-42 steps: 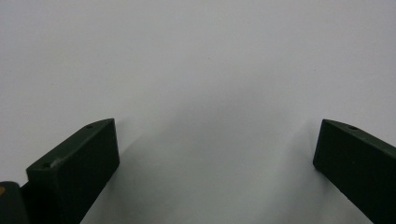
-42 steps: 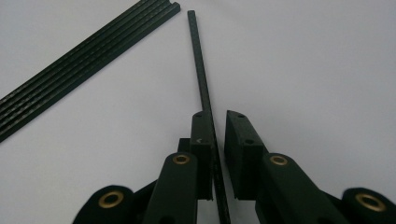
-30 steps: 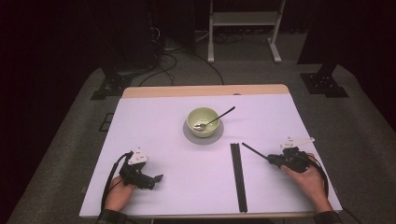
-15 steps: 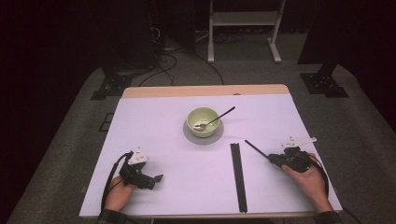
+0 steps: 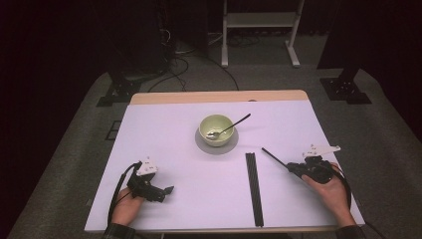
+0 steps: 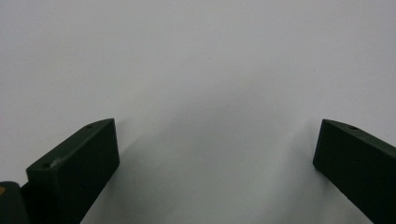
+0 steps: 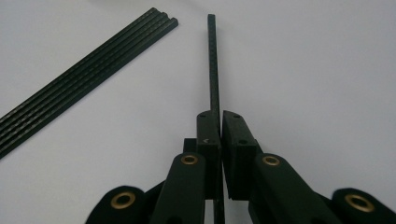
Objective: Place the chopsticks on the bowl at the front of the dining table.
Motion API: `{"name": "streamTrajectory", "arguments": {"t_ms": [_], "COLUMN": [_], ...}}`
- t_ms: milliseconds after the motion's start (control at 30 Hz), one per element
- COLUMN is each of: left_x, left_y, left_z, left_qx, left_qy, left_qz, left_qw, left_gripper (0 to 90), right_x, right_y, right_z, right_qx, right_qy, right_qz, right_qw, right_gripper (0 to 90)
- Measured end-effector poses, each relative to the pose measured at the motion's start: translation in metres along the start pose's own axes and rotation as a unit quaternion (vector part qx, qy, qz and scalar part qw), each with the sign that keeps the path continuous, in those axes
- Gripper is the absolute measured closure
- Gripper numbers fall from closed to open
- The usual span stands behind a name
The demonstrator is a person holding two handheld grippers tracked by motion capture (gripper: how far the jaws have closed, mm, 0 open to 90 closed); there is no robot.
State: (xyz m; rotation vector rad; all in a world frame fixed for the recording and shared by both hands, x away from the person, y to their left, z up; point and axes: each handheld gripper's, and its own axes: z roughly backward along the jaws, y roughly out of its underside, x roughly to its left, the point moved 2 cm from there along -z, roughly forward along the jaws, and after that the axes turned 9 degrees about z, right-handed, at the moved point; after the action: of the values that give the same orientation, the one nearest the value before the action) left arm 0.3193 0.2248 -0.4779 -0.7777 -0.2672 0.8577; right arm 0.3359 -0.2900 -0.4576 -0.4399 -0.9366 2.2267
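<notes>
Right gripper (image 7: 219,122) jaws clamped on one black rod (image 7: 213,65), its near end hidden between them. Left gripper (image 6: 217,154) jaws wide apart, holding nothing.

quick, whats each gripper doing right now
left gripper: open, nothing between its jaws, resting low over the white table.
right gripper: shut on a single black chopstick, apart from the other chopsticks.

Looks like lab or test room: dark walls, cables (image 5: 176,59) on grey floor (image 5: 64,164), metal stand (image 5: 259,22), plain white table (image 5: 164,134).
</notes>
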Motion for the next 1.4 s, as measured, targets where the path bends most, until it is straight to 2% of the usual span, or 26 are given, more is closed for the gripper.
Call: {"name": "streamTrajectory", "arguments": {"t_ms": [600, 1000, 1400], "left_x": [0.0, 0.0, 0.0], "left_y": [0.0, 0.0, 0.0], "left_z": [0.0, 0.0, 0.0], "left_qx": [0.001, 0.001, 0.001], "left_qy": [0.001, 0.001, 0.001], "left_qz": [0.001, 0.001, 0.001], "left_qw": [1.0, 1.0, 1.0], "left_gripper": [0.0, 0.0, 0.0], "right_x": [0.004, 0.005, 0.009], "right_y": [-0.014, -0.022, -0.041], "right_z": [0.013, 0.016, 0.014], "right_qx": [-0.038, -0.046, -0.061], "right_qy": [-0.008, -0.003, -0.01], "right_qz": [-0.005, -0.003, 0.009], "right_qw": [0.9992, 0.9989, 0.998], "right_gripper": [85.6, 85.6, 85.6]}}
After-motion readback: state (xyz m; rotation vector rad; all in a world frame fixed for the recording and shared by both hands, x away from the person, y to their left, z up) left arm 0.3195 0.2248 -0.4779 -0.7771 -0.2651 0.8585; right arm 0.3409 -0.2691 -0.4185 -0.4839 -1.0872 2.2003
